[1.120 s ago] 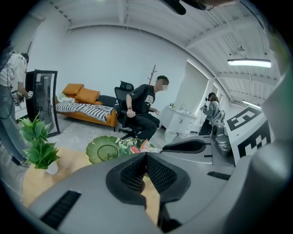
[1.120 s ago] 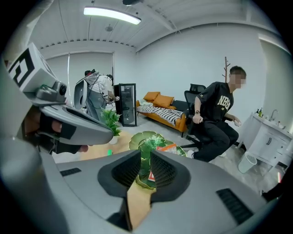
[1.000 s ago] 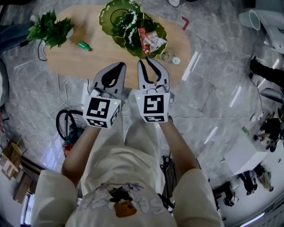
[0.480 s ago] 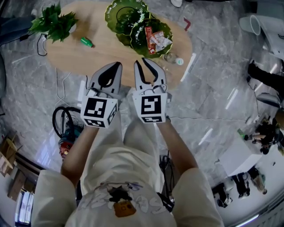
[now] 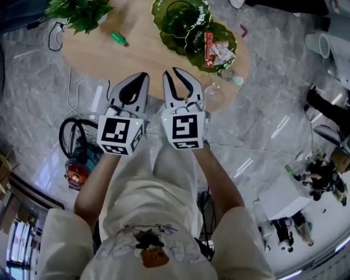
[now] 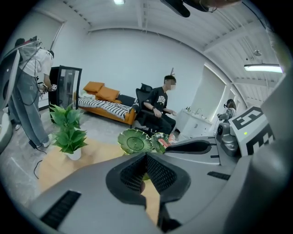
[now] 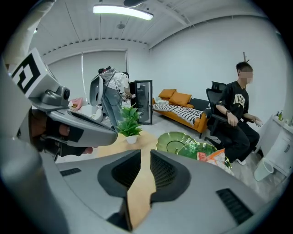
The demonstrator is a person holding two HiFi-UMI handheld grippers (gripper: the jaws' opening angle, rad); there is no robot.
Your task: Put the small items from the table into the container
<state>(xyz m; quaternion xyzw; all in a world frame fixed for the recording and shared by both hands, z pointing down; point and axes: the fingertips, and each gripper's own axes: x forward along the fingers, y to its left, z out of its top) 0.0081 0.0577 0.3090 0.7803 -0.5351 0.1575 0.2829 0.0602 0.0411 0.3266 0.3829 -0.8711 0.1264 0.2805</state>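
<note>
Both tools are up side by side at the near edge of the oval wooden table [image 5: 147, 54], markers facing the head camera, and nothing is held.

The left gripper [image 5: 142, 76] has its fingers brought together. Its own view shows the tips meeting, with only bare tabletop showing through the slit below them. The right gripper [image 5: 174, 75] has its fingers a narrow gap apart, and there too only wood shows between the pads. My read is that the slight opening is a ready posture for a small pick, and that the paired hold, angled down at the table, is an approach with no reach committed.

Now the targets. A small green item [image 5: 118, 38] lies on its side on the bare wood, ahead of the left fingertips and off to their left, well apart from them. Ahead and to the right of the right fingertips is the green leaf-shaped dish [image 5: 192, 45], with snack packets [image 5: 217, 52] already lying in it. A second green dish [image 5: 180, 13] overlaps it on the far side.

Beyond the right fingers, near the table's right edge, sit a couple of small round pieces [image 5: 236, 80], too small to name.

On that layout the green item looks like a left-gripper job, though those fingers must part first. The round pieces suit the right.
</note>
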